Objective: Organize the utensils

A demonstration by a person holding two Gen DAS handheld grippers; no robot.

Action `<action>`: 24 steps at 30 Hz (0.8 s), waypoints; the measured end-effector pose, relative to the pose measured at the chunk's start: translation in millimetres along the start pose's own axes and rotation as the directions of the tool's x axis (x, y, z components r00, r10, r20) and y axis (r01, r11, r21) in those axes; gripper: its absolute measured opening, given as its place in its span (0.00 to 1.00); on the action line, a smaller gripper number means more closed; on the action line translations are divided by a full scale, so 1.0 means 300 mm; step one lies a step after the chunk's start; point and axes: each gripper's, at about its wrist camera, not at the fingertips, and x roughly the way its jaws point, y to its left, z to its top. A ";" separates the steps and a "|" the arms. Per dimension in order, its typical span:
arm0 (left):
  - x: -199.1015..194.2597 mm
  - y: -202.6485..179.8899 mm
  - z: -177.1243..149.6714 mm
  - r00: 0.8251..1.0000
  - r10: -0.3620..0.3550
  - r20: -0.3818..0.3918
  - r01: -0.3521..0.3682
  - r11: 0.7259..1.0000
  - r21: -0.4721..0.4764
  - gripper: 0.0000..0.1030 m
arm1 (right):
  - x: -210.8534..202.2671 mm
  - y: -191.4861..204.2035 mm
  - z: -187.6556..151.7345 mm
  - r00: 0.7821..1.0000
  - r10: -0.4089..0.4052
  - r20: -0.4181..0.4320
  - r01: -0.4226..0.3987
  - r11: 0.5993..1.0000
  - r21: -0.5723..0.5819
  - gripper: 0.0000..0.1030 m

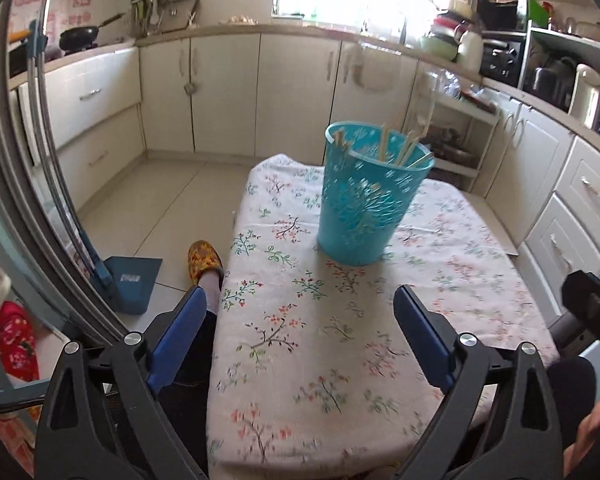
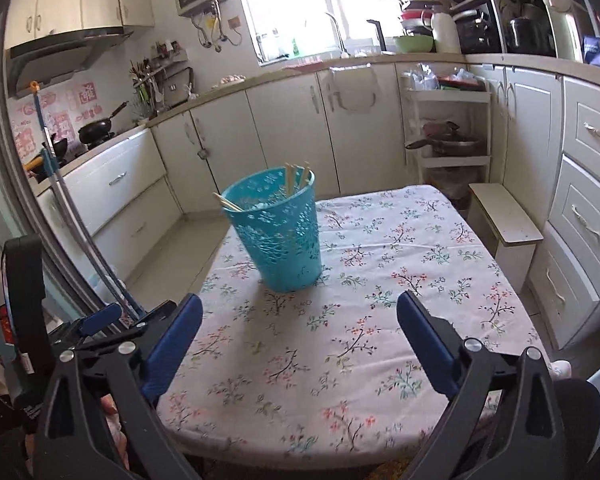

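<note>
A turquoise perforated plastic basket stands upright on the table with a floral cloth. Several wooden chopsticks stick out of its top. It also shows in the right wrist view, with the chopsticks leaning on its rim, on the floral cloth. My left gripper is open and empty, held back from the basket over the table's near part. My right gripper is open and empty, also short of the basket. Part of the right gripper shows at the left view's right edge.
Cream kitchen cabinets run along the walls. A blue dustpan and a slippered foot are on the floor at left. A small white stool stands right of the table. A rack with pans stands behind.
</note>
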 end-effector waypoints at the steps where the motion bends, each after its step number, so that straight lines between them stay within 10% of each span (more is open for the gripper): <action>1: -0.036 -0.005 0.001 1.000 -0.002 0.013 0.002 1.000 0.004 0.89 | -0.025 0.006 0.000 1.000 0.005 0.013 -0.005 1.000 -0.002 0.93; 24: -0.499 -0.010 0.016 0.982 -0.011 0.189 0.006 1.000 0.025 0.92 | -0.333 0.100 -0.085 0.993 -0.015 0.115 0.013 1.000 0.014 0.93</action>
